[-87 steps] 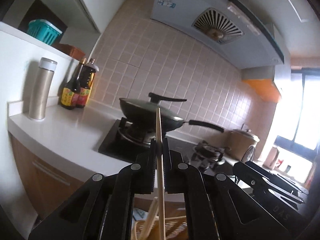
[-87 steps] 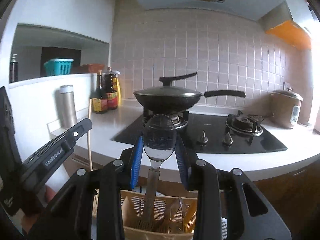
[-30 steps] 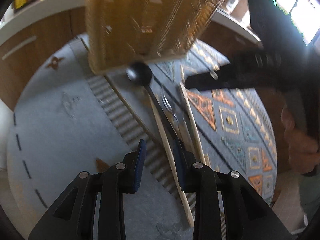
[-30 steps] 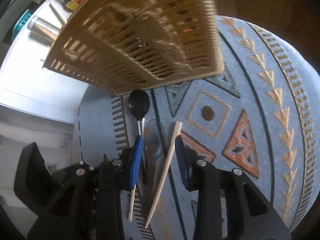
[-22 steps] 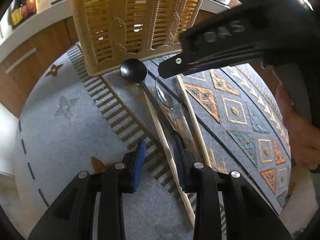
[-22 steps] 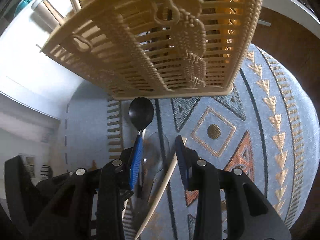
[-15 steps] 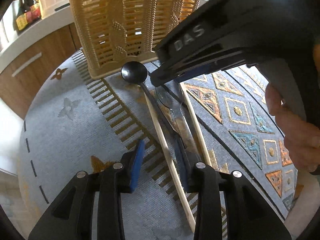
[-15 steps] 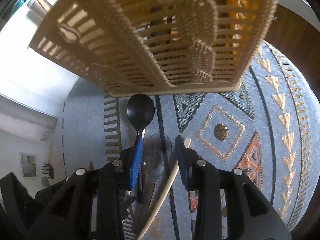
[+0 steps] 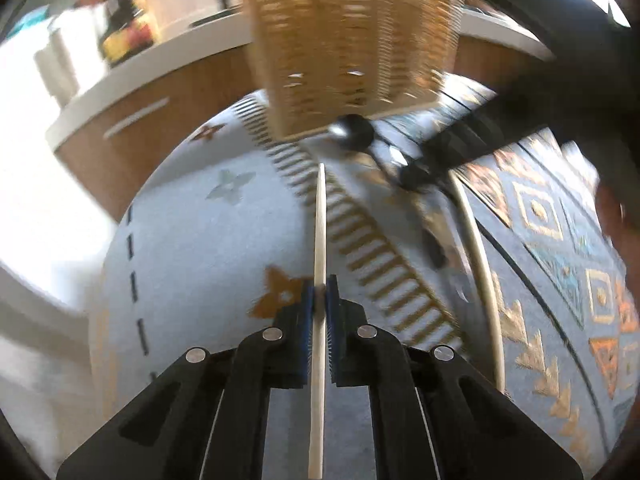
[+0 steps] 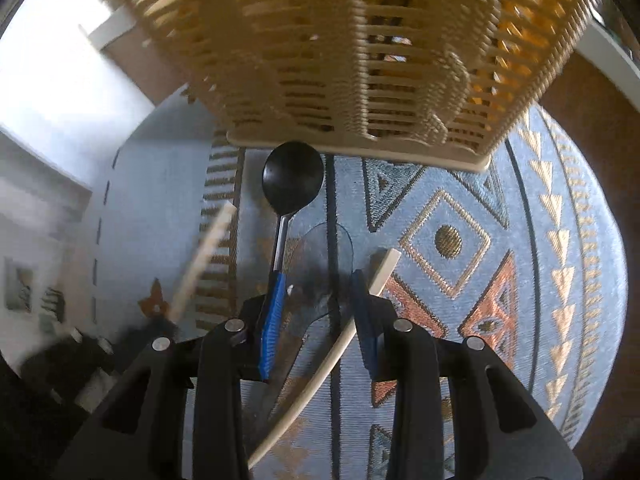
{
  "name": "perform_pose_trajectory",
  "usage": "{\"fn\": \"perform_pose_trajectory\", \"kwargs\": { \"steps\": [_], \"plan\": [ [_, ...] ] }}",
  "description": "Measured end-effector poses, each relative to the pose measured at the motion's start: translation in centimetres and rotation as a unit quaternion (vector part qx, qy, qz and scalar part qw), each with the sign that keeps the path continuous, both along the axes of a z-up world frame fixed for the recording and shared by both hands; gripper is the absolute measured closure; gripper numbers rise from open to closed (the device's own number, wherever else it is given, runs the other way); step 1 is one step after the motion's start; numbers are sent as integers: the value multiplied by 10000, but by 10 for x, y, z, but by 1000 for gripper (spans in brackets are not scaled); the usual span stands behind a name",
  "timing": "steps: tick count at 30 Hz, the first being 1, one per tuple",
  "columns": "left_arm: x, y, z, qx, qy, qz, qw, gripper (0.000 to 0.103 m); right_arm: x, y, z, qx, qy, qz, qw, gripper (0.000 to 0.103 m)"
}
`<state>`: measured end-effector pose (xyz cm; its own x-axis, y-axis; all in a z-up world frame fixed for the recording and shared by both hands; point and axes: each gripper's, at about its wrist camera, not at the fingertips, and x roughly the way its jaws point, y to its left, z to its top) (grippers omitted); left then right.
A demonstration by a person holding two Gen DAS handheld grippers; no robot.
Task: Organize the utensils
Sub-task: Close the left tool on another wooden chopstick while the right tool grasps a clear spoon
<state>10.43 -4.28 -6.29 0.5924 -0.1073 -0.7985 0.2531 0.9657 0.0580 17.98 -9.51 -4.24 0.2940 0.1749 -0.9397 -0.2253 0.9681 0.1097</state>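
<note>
A pale wooden chopstick is pinched between the blue pads of the left gripper, whose jaws have just closed on it; the stick runs straight ahead from the pads over a grey-blue woven mat with orange and gold geometric patterns.

The right gripper has its jaws apart around the bowl of a clear plastic spoon lying on the mat; I cannot tell whether the pads press on it. A second pale chopstick lies slanted just beside its right pad, and a black round-bowled spoon lies just left, its bowl touching the base of a tan slatted plastic utensil basket.
</note>
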Motion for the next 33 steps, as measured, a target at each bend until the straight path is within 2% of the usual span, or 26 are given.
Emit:
{"fn": "perform_pose_trajectory", "kwargs": {
  "steps": [2, 4, 7, 13, 16, 18, 20, 22, 25, 28, 31, 33],
  "plan": [
    [6, 17, 5, -366, 84, 182, 9991, 98, -8, 15, -2, -386, -193, 359, 9984, 78],
    [8, 29, 5, -563, 153, 308, 9978, 98, -17, 26, -6, -577, -320, 714, 9953, 80],
    [11, 35, 7, -448, 176, 395, 9981, 98, -30, 31, -9, -511, -283, 1078, 9925, 80],
    [14, 45, 7, -1011, 667, 219, 9924, 98, -48, 22, -13, -516, -53, 1701, 9841, 81],
    [26, 48, 8, -1240, 965, 3, 9876, 97, -47, 17, -14, -396, 88, 1686, 9849, 80],
    [35, 47, 7, -1216, 1119, -88, 9862, 89, -41, 12, -13, -203, 245, 1533, 9877, 80],
    [45, 45, 7, -1217, 1310, -256, 9835, 86, -33, 5, -13, 7, 461, 1296, 9905, 80],
    [53, 38, 8, -1054, 1448, -484, 9826, 82, -20, -4, -15, 388, 852, 950, 9911, 70],
    [66, 29, 9, -789, 1608, -745, 9810, 81, -6, -11, -18, 727, 1317, 494, 9874, 64],
    [73, 18, 9, -420, 1660, -933, 9808, 82, 0, -4, -18, 492, 1441, 239, 9880, 64],
    [64, 3, 7, 168, 1326, -1087, 9850, 82, 1, 18, -18, 159, 1296, 167, 9913, 64],
    [58, -3, 6, 418, 1109, -1129, 9865, 83, -7, 29, -18, -50, 1176, 199, 9929, 64]
  ]
}}
